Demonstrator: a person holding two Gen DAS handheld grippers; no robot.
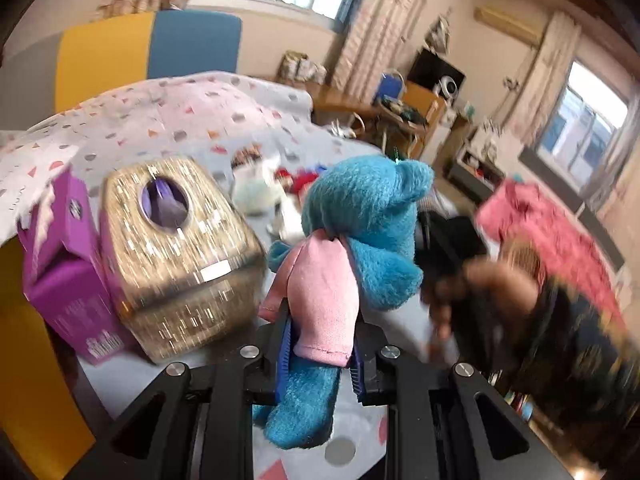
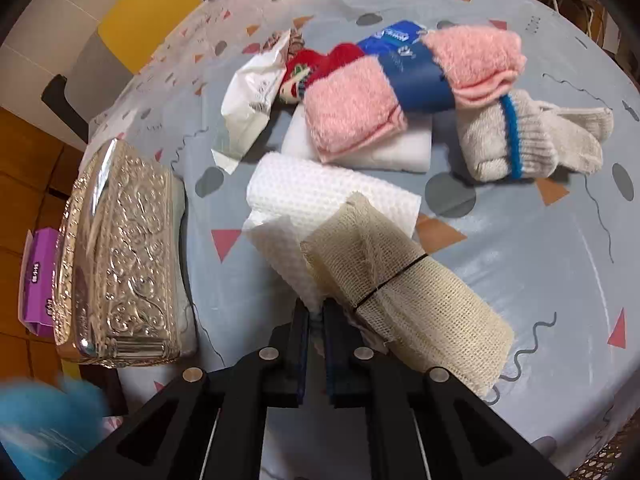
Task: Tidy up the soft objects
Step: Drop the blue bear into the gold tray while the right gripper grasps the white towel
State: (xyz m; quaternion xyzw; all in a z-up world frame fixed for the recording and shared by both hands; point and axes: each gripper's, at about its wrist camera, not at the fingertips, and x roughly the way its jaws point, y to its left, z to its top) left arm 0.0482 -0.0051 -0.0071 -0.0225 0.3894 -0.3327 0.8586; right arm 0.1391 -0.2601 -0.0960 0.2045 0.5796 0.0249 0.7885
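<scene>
A blue plush toy (image 1: 368, 224) in a pink cloth garment hangs above the patterned table (image 1: 168, 120), and my left gripper (image 1: 322, 358) is shut on its lower body. The same toy shows as a blue blur (image 2: 40, 420) at the lower left of the right wrist view. My right gripper (image 2: 317, 340) points down at the tablecloth (image 2: 520, 240), its jaws pinched on the near edge of a white waffle cloth (image 2: 320, 196). A beige gauze roll (image 2: 404, 280) bound by a black band lies against the right finger.
A silver embossed tissue box (image 2: 120, 256) and a purple carton (image 2: 38, 280) stand at the table's left. Farther back lie pink towels (image 2: 352, 104) in a blue band, grey knit gloves (image 2: 532, 140), a white sponge (image 2: 400, 152) and a white bag (image 2: 252, 92). A person's hand (image 1: 492, 284) is at the right.
</scene>
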